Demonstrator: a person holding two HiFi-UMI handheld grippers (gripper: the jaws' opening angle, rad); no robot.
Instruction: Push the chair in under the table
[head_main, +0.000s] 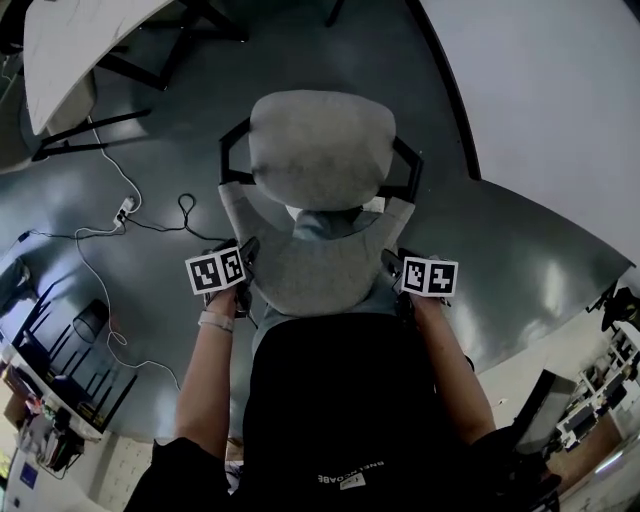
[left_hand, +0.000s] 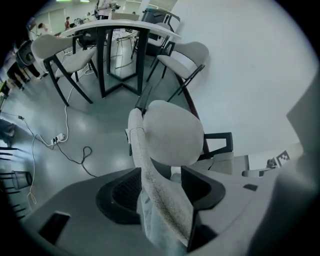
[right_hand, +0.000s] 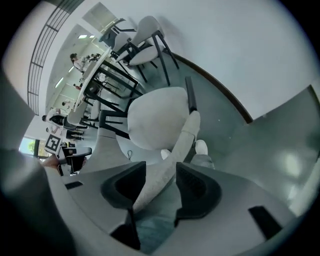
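The chair has a pale grey seat (head_main: 320, 145) and a grey backrest (head_main: 318, 265), and stands in front of the person, facing the white table (head_main: 560, 90) at the upper right. My left gripper (head_main: 245, 255) is at the backrest's left edge and my right gripper (head_main: 392, 265) at its right edge. In the left gripper view the jaws of the left gripper (left_hand: 160, 192) stand wide with the backrest edge (left_hand: 150, 170) running between them. In the right gripper view the right gripper (right_hand: 160, 182) also straddles the backrest edge (right_hand: 182, 142), with gaps on both sides.
A second table (head_main: 80, 40) with black legs stands at the upper left. A cable and power strip (head_main: 125, 210) lie on the grey floor left of the chair. More chairs (left_hand: 185, 55) stand along the white table's edge. Black racks crowd the lower left.
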